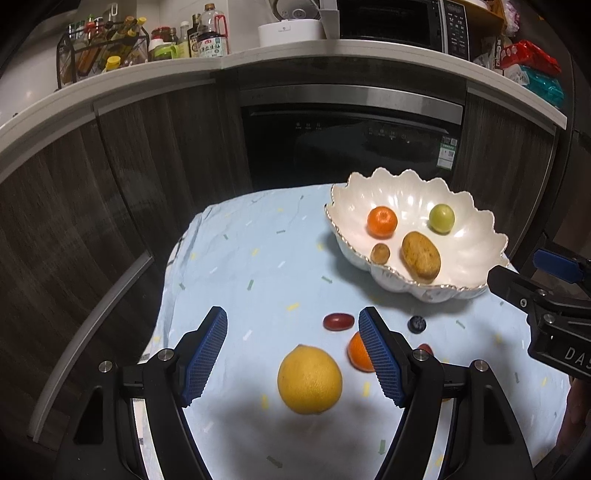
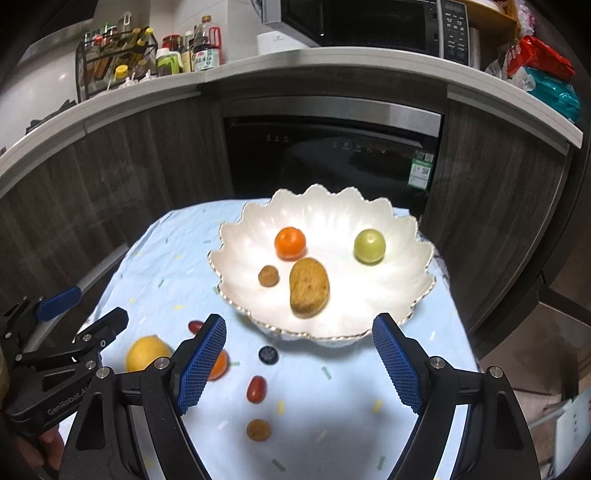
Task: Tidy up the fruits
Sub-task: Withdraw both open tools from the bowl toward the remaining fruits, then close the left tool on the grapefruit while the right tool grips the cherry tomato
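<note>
A white scalloped bowl holds a tangerine, a green fruit, a brown oval fruit and a small brown fruit. On the blue cloth lie a yellow lemon, an orange, red oval fruits, a blueberry and a small brown fruit. My left gripper is open above the lemon. My right gripper is open, empty, before the bowl.
The cloth-covered table stands in front of dark cabinets and a built-in oven. The counter above carries bottles and a microwave. The table edges drop off at left and far side.
</note>
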